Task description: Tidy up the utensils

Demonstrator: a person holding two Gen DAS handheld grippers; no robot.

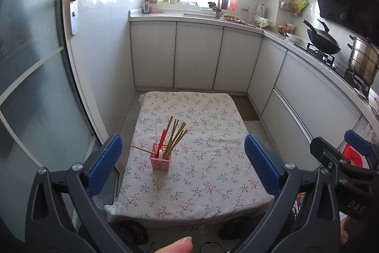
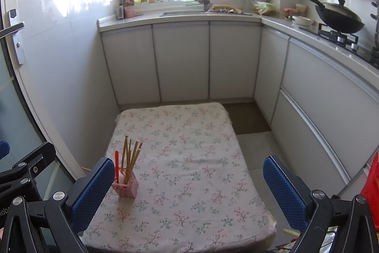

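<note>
- Both tongs are hanging spread and empty above the near edge of the table (image 2: 189, 134): the left gripper (image 1: 182, 165) and the right gripper (image 2: 187, 196) are each pinching nothing.
- Standing on the cloth toward the table's left side, the pink holder (image 1: 160, 160) is carrying the chopsticks (image 1: 176, 136), a red utensil (image 1: 163, 139) and a white one.
- One chopstick (image 1: 140, 148) is jutting out sideways to the left instead of standing with the rest.
- Nothing loose is lying on the cloth, so the sorting is looking nearly finished.
- Remaining work, judging from this, is righting that stray stick.
</note>
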